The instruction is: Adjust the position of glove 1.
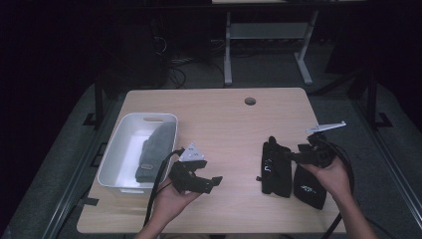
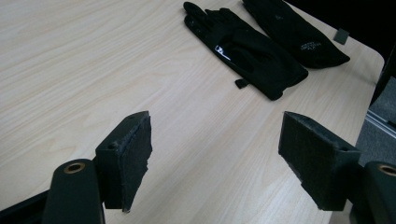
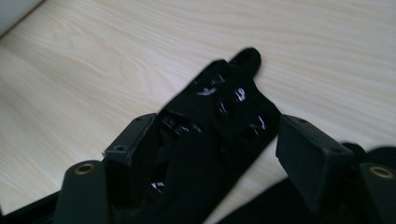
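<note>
Two black gloves lie flat side by side at the near right of the wooden table (image 1: 219, 119); the right gripper (image 3: 212, 144) straddles the left glove (image 1: 275, 169), jaws apart around it, not yet clamped; the second glove (image 1: 308, 186) lies just beside it on the right. Judgement: soft, light knit, limp when lifted; pinch a fold near the cuff. The left gripper (image 2: 215, 163) hovers open over bare wood. A white bin (image 1: 117, 154) at the left holds a grey beanie (image 1: 154, 152); the room beyond is dark.
</note>
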{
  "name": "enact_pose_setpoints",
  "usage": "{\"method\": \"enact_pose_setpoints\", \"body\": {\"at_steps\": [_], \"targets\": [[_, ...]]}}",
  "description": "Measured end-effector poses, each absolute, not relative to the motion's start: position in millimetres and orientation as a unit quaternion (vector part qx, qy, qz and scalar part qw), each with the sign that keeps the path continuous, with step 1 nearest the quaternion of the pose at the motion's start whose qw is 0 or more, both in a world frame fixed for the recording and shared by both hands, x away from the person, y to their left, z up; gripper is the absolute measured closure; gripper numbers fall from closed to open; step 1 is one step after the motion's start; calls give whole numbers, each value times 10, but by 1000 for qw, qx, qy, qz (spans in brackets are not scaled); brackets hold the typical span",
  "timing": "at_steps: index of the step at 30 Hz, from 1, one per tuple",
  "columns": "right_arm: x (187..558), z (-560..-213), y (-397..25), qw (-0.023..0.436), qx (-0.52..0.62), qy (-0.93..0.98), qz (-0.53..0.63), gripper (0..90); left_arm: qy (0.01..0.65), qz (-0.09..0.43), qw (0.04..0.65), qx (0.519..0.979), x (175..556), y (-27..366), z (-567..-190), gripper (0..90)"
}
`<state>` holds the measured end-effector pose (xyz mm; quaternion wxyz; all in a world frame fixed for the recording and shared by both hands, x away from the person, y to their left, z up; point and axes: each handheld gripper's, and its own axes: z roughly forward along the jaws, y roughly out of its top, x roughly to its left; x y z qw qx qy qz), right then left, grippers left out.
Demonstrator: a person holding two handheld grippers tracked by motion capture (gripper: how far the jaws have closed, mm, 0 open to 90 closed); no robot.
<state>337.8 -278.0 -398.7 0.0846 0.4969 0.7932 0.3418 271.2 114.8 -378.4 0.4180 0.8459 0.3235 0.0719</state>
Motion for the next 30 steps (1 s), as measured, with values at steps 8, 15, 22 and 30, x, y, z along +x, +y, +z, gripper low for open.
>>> {"method": "enact_pose_setpoints", "body": {"at_steps": [8, 15, 22, 30], "targets": [[3280, -4078, -2927, 91, 500, 793, 335, 306, 313, 72, 417, 850, 2663, 1096, -3837, 252], [3179, -4182, -3032, 96, 503, 795, 325, 318, 310, 73, 415, 852, 2634, 1079, -3879, 252], [3055, -4363, -3184, 106, 508, 799, 305, 339, 309, 76, 416, 851, 2605, 1073, -3907, 251], [2994, -4498, -3249, 124, 508, 806, 279, 365, 305, 72, 417, 853, 2584, 1051, -3918, 251]]}}
